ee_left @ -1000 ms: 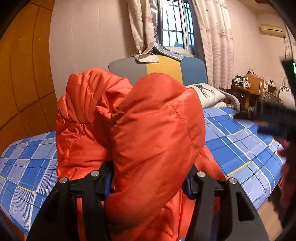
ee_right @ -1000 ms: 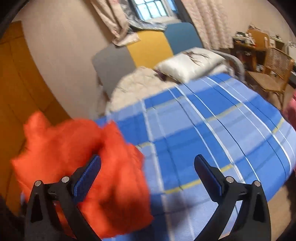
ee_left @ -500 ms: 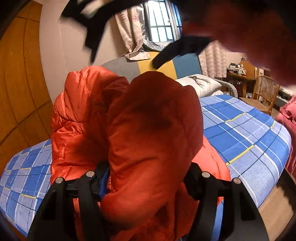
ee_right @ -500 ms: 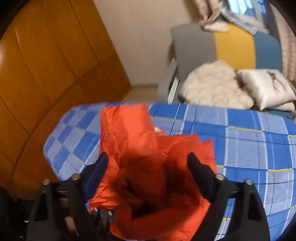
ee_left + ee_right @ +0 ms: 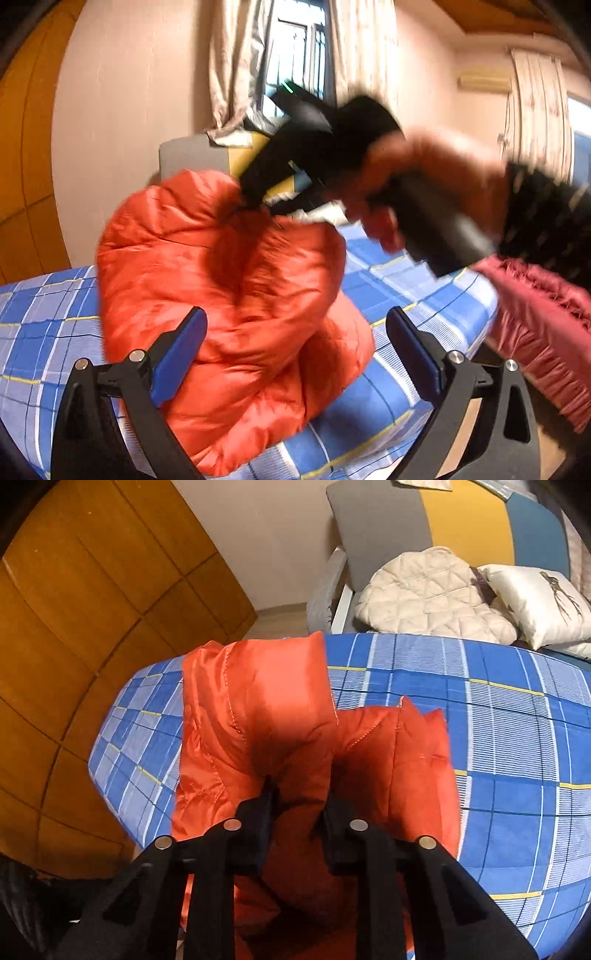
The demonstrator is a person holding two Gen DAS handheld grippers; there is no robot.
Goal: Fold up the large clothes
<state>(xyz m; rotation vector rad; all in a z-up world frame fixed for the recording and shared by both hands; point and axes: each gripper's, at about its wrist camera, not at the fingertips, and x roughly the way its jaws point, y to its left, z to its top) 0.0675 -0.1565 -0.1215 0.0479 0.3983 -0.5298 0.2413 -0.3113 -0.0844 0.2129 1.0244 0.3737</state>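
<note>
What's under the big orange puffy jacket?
The orange jacket lies bunched on a blue checked bedspread, which shows all around it. The right gripper pinches a fold. Whatever lies directly beneath the jacket is covered.

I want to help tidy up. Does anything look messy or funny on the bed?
Yes. The orange puffy jacket sits in a crumpled, lumpy heap near the edge of the blue checked bed, not flat or folded. The right tool pinches a fold of it; the left tool is open.
</note>
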